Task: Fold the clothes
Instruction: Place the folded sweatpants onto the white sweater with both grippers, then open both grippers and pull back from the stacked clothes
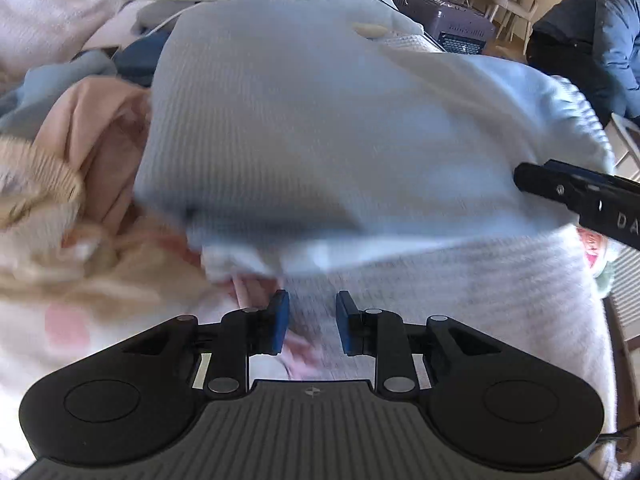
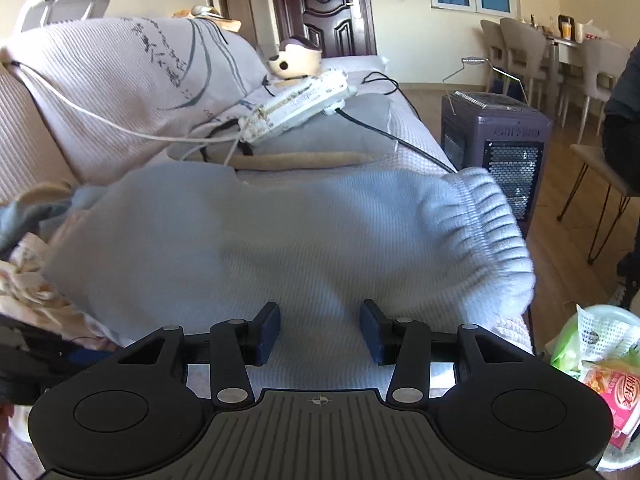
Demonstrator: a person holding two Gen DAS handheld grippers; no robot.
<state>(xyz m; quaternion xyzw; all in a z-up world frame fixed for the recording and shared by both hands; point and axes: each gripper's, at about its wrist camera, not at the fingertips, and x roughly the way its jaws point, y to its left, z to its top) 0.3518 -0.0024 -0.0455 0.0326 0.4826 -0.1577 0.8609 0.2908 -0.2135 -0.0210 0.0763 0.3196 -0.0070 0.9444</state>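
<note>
sunlit living room around me, with a dark door [image 2: 324, 4] far behind the sofa [image 2: 120, 80] and a purple heater [image 2: 496, 140] just right of it. on the sofa seat lies the pale blue garment [image 2: 260, 240], spread flat, its gathered elastic waistband [image 2: 488, 232] at the end nearest the heater. behind the garment a white power strip [image 2: 296, 104] rests on a grey cushion [image 2: 340, 132]. my right gripper [image 2: 319, 330] hovers at the garment's near edge, fingers released, nothing between them. my left gripper [image 1: 312, 322] is also spread apart and empty, just short of the garment's blurred near hem, with a heap of peach clothes [image 1: 92, 184] left of the garment.
</note>
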